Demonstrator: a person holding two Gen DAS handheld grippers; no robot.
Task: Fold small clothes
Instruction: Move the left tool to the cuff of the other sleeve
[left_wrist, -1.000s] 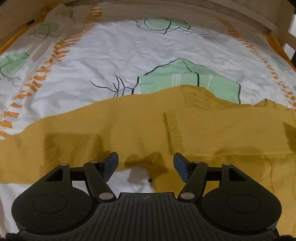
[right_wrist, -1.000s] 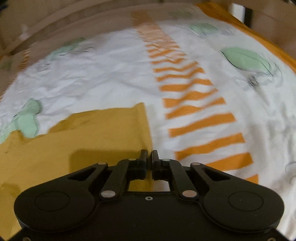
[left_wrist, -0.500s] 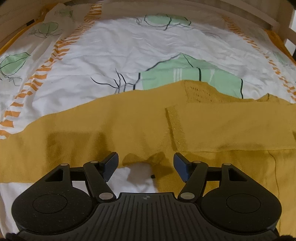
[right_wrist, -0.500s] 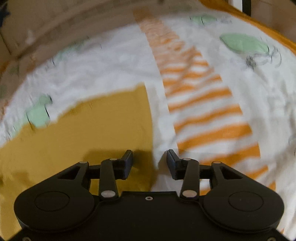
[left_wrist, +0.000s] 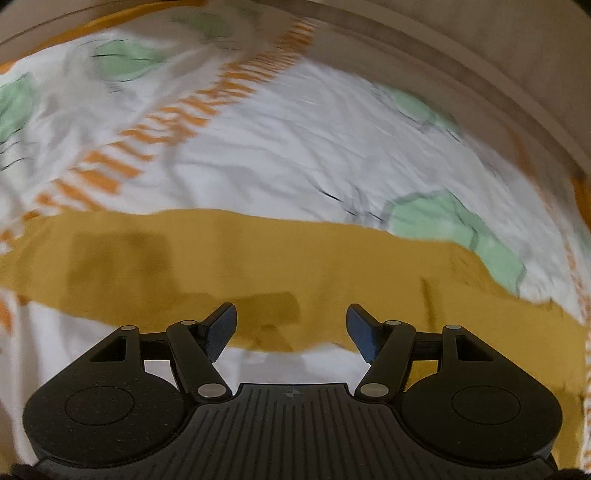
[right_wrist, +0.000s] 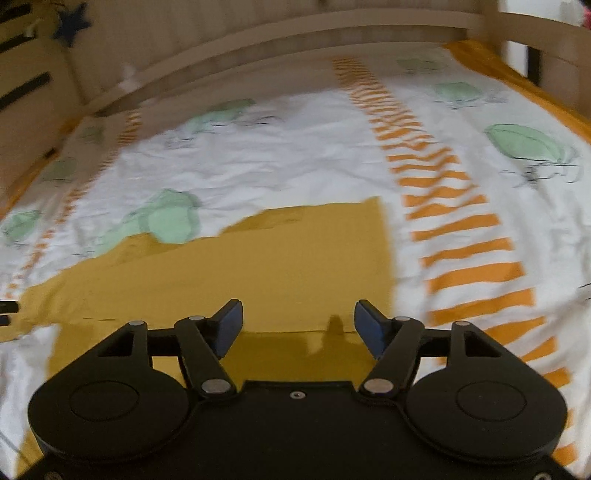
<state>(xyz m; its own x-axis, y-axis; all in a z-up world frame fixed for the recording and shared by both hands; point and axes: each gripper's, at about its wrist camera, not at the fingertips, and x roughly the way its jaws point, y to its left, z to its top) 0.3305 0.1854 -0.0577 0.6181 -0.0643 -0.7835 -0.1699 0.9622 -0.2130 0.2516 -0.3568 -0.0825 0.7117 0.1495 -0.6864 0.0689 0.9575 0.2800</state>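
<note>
Now mustard garment (right_wrist: 258, 266) flat on bed sheet (right_wrist: 295, 158). Left gripper (left_wrist: 291, 325) apart, empty; right gripper (right_wrist: 298, 325) opening, nothing between. Risk: fresh fold springs open, near edge bunches on regrasp.

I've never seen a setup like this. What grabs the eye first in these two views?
Probably the mustard-yellow garment, lying flat across a white bedsheet printed with green leaves and orange stripes. At the bottom of each view sits a black two-finger tool: the left gripper is open above the cloth's near edge, and the right gripper is opening over the garment, holding nothing.
</note>
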